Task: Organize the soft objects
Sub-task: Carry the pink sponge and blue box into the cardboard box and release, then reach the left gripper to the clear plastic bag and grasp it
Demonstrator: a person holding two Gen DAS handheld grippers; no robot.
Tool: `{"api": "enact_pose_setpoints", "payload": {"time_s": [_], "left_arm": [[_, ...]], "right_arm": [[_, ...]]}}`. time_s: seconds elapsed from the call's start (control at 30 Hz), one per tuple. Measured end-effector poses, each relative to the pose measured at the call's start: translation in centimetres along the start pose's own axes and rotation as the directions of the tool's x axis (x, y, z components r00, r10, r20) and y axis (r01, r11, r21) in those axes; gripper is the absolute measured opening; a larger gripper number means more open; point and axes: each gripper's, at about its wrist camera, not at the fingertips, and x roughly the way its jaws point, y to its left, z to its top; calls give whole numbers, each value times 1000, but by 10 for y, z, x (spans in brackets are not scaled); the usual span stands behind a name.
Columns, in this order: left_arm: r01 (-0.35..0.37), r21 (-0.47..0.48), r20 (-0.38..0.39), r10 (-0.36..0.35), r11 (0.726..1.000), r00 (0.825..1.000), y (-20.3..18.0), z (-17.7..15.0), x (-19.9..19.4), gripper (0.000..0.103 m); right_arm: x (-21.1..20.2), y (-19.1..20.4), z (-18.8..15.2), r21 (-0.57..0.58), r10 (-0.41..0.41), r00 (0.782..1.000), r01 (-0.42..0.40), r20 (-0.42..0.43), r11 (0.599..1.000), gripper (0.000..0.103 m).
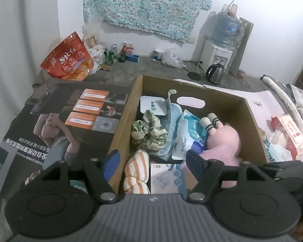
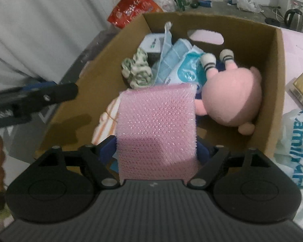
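Fingers of my right gripper [image 2: 157, 151] sit on either side of a pink bristly scrubbing pad [image 2: 156, 125], spread about as wide as the pad itself; I judge they hold it by its side edges, though I cannot tell how firmly the pads press. It looks light and spongy, its nubbed face likely to catch on cloth, so the side edges seem the right place to hold it. It hangs over the near half of the cardboard box [image 2: 278, 64], above an orange-striped cloth [image 2: 107, 121]. My left gripper [image 1: 151, 159] stands wide with nothing between its fingers, over the box's near left corner. Inside lie a green-and-white scrunchie [image 1: 147, 133], a light blue towel [image 1: 171, 121], a blue-and-white soft packet [image 1: 189, 135], a small printed carton [image 1: 167, 179] and a pink plush doll [image 1: 222, 141] against the right wall, all soft and yielding. Open room is scarce: I think the pad can only rest on top of the striped cloth, between the left wall and the doll. Walls stand fairly high, so my fingers need to rise clear of the rim. Outside on the right, a plastic bag [image 2: 297, 141] lies just beside the box.
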Motion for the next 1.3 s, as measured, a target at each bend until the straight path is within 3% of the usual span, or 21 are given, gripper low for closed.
{"api": "enact_pose_setpoints", "payload": {"time_s": [0.27, 0.4, 0.5, 0.67, 0.83, 1.03, 1.13, 1.3], "left_arm": [[-3, 6, 2, 3, 1000, 1000, -1, -1, -1, 73], [-1, 6, 3, 1, 1000, 1000, -1, -1, -2, 73], [-4, 10, 7, 4, 1000, 1000, -6, -2, -5, 73], [15, 33, 3, -15, 999, 1000, -19, -6, -9, 74], [56, 104, -32, -53, 993, 998, -45, -12, -3, 77], [107, 193, -139, -81, 975, 987, -87, -26, 29, 78], [99, 197, -195, -60, 975, 979, -102, -29, 52, 77], [98, 185, -226, -55, 978, 973, -116, -26, 63, 76]], "right_arm": [[-4, -3, -4, 9, 13, 1000, -13, 13, 1000, 83], [-23, -1, -5, 1, 67, 996, -67, 64, 998, 83], [-47, -4, -7, 7, 117, 985, -119, 128, 993, 83], [-102, -28, -23, 48, 186, 946, -206, 264, 977, 83], [-159, -66, -58, 103, 202, 902, -259, 381, 960, 83], [-203, -114, -117, 203, 138, 861, -266, 489, 942, 83], [-210, -138, -153, 274, 101, 855, -272, 508, 922, 83], [-206, -170, -203, 381, 41, 867, -260, 497, 887, 83]]}}
